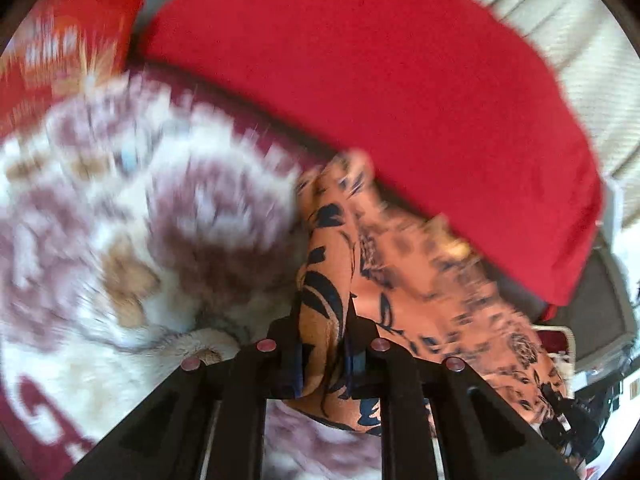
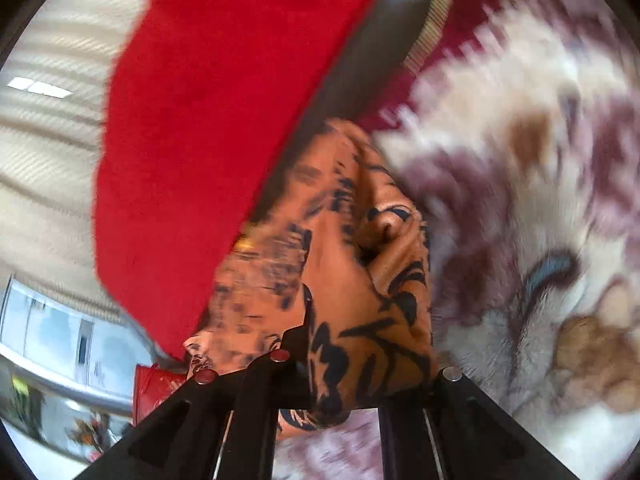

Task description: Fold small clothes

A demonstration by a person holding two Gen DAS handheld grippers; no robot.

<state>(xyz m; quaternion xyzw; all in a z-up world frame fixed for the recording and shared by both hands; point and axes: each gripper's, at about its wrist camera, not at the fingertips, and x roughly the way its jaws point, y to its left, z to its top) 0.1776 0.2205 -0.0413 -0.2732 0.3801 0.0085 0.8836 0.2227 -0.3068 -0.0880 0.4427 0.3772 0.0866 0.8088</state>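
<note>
An orange garment with a black leaf and flower print (image 1: 404, 280) hangs bunched between both grippers, lifted above a fluffy blanket. My left gripper (image 1: 326, 344) is shut on a fold of this cloth, which runs up between its black fingers. In the right wrist view the same orange garment (image 2: 352, 280) drapes over and hides the right finger; my right gripper (image 2: 340, 360) is shut on it. Both views are blurred.
A red cloth (image 1: 380, 80) lies spread just behind the garment, over a dark cushion (image 2: 360, 72). The cream, maroon and tan patterned blanket (image 1: 120, 220) covers the surface below. A pale ribbed wall (image 2: 52, 140) is beyond.
</note>
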